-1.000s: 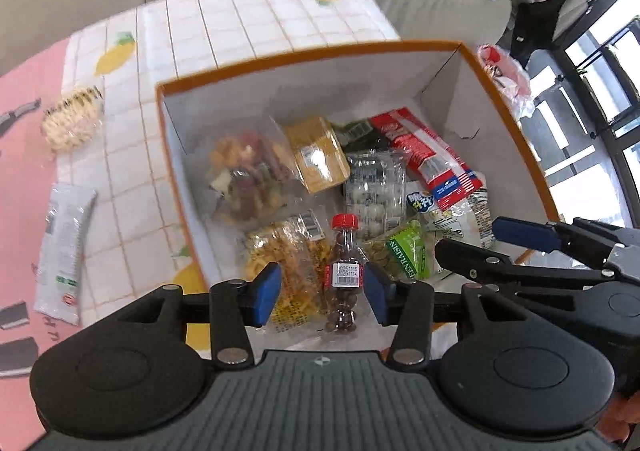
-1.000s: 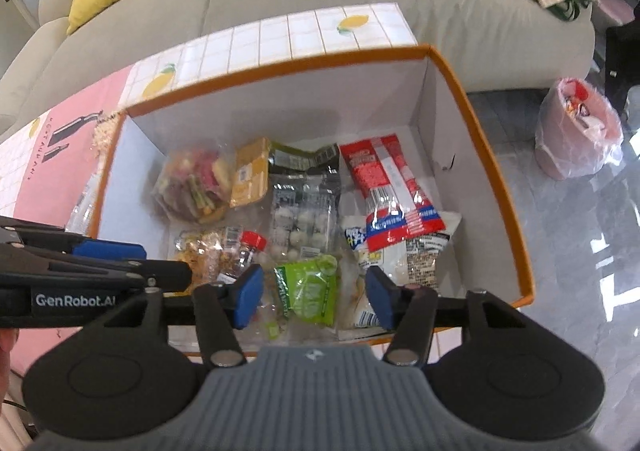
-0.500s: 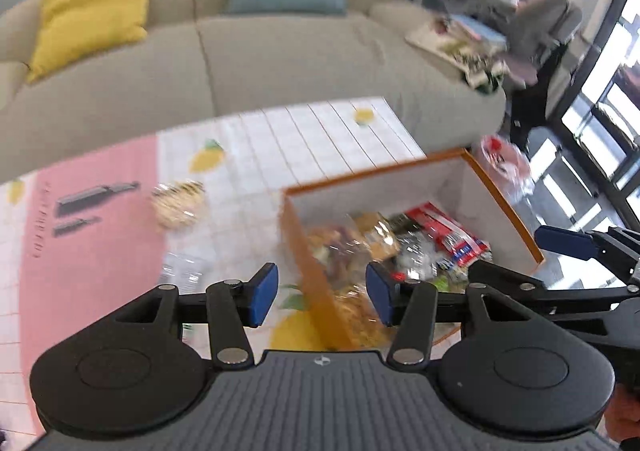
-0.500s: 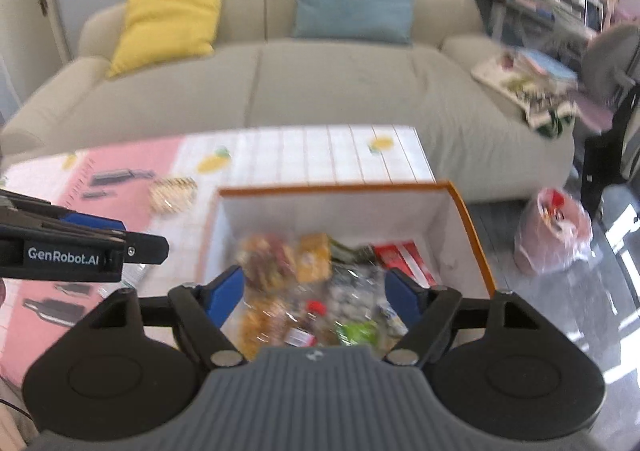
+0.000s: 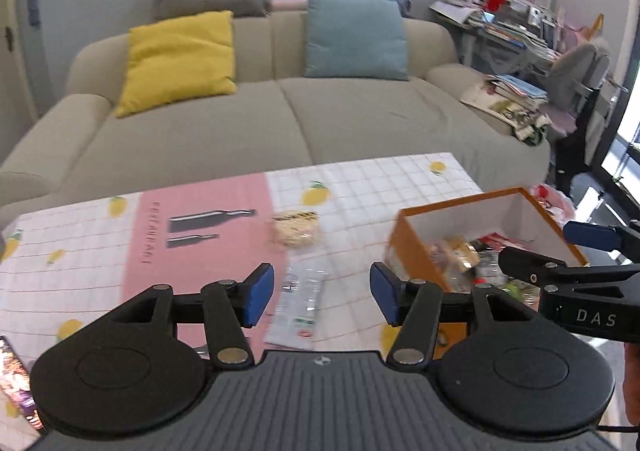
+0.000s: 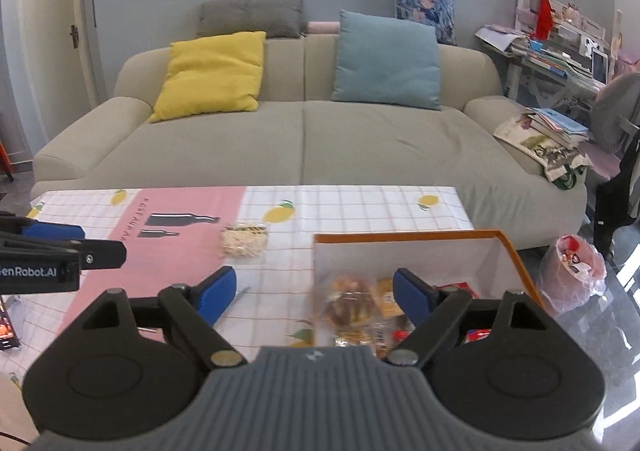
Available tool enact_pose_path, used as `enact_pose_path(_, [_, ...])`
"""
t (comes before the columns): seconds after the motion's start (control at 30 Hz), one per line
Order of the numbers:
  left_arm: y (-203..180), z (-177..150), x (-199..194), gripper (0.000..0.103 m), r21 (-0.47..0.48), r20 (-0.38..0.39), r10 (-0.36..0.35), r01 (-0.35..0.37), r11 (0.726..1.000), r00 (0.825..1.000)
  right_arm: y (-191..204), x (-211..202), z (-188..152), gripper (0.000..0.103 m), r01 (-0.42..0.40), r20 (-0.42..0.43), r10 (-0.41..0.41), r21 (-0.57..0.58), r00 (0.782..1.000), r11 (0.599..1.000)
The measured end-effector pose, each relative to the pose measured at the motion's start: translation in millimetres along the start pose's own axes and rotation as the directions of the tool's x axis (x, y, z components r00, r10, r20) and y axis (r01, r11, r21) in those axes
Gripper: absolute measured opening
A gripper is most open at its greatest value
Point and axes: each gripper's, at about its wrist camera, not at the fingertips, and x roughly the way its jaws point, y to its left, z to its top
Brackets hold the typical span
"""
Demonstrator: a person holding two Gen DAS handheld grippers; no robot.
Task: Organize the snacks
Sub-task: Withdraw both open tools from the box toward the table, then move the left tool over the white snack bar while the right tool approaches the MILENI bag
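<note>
An orange-rimmed white box (image 5: 460, 205) (image 6: 404, 237) stands at the table's right end and holds several snack packets and a small red-capped bottle (image 6: 398, 336). A pale noodle-like snack bag (image 5: 296, 229) (image 6: 243, 240) lies on the tablecloth left of the box. A clear flat packet (image 5: 302, 297) lies nearer, between my left gripper's fingers in view. My left gripper (image 5: 322, 297) is open and empty, above the table. My right gripper (image 6: 314, 293) is open and empty, raised above the box's left edge.
A beige sofa (image 6: 304, 135) with a yellow cushion (image 6: 212, 75) and a teal cushion (image 6: 386, 59) stands behind the table. A pink rubbish bag (image 6: 574, 265) sits on the floor to the right. A phone (image 6: 6, 321) lies at the table's left edge.
Both grippers rose and tilted up from looking down into the box to looking across the table. The left gripper swung left, off the box. The right gripper's jaws opened wider.
</note>
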Motion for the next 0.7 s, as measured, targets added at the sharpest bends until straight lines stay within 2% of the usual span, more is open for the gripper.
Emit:
enact_pose_path(0.17, [25.5,-18.8,-4.2,0.066,-0.034,0.015,0.025,-0.025,0.999,1.0,34.9,-3.1,-9.9,0.084,-0.007,0.032,0.008,-0.041,0.999,0.999])
enact_pose_path(0.37, [47.6,-44.7,4.4,0.066,-0.033,-0.013,0.082,-0.082,0.996,0.997,69.5,0.7,-22.2,0.083,-0.035,0.033,0.039,-0.1,0.999,0.994])
enact_pose_path(0.63, [65.8,-70.1,20.9,0.066,-0.056,-0.041,0.008,-0.01,0.998,0.999,88.9,16.2,-43.0,0.082,-0.099,0.016,0.101,-0.101,0.995,0.99])
enact_pose_path(0.7, [66.2,-72.6,25.0,0.066,-0.058,-0.042,-0.012,0.009,0.998,0.999,92.0,23.2,-48.5,0.076,-0.098,0.003,0.099,-0.107,0.995,0.989])
